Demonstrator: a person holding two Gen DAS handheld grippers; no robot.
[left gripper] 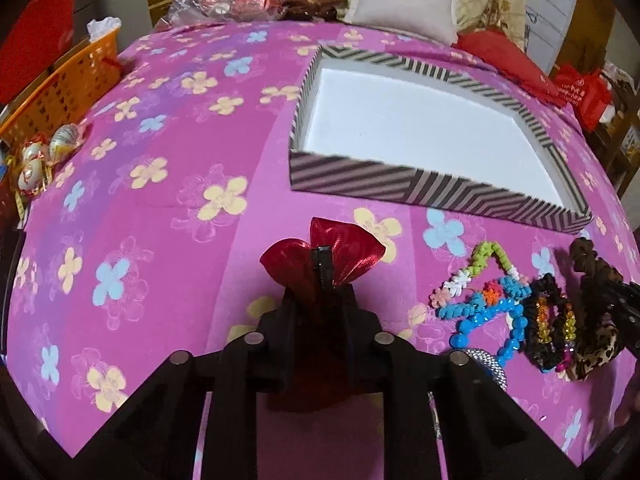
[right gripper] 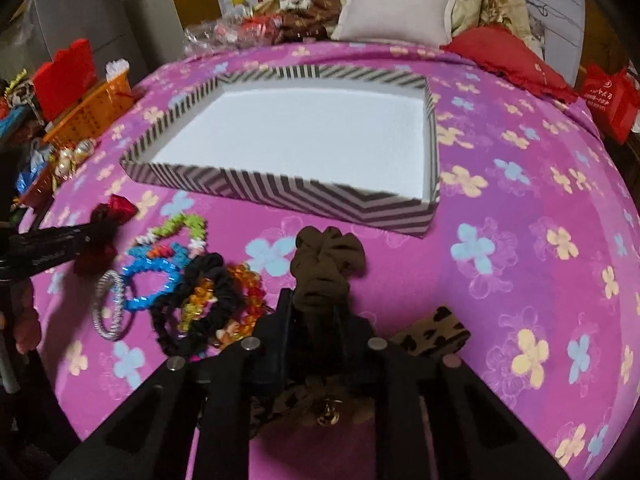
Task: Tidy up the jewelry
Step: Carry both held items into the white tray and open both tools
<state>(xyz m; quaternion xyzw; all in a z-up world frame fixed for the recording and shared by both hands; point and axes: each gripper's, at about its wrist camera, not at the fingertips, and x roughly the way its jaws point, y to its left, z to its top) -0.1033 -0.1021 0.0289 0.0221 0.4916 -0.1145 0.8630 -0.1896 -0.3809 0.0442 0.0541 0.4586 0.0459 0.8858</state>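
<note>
Left wrist view: the left gripper (left gripper: pixel 322 268) sits low in the centre, its jaws clamped together on a red bow (left gripper: pixel 344 254) whose shiny satin loops fan out to both sides of the fingertips. It rests over a pink floral bedspread (left gripper: pixel 160 200). The striped box (left gripper: pixel 360 178) — white inside, nothing in it — lies in the upper right. At the lower right lies a heap of jewelry: a green-and-white band (left gripper: pixel 486 256), a blue bracelet (left gripper: pixel 508 320), a black scrunchie (left gripper: pixel 540 320) threaded with orange beads, a silver bangle (left gripper: pixel 490 366). An orange basket (left gripper: pixel 64 88) stands at the upper left edge.

Right wrist view: the right gripper (right gripper: pixel 320 300) holds a brown scrunchie (right gripper: pixel 326 260) pinched between nearly closed jaws, low centre, just below the box (right gripper: pixel 280 196). A leopard scrunchie (right gripper: pixel 430 334) peeks out to the right of the fingers. The heap (bangle (right gripper: pixel 110 308), blue bracelet (right gripper: pixel 152 280), black scrunchie (right gripper: pixel 200 292)) lies left of centre — beyond it, at the left edge, the bow (right gripper: pixel 106 232) hangs in the other gripper.
</note>
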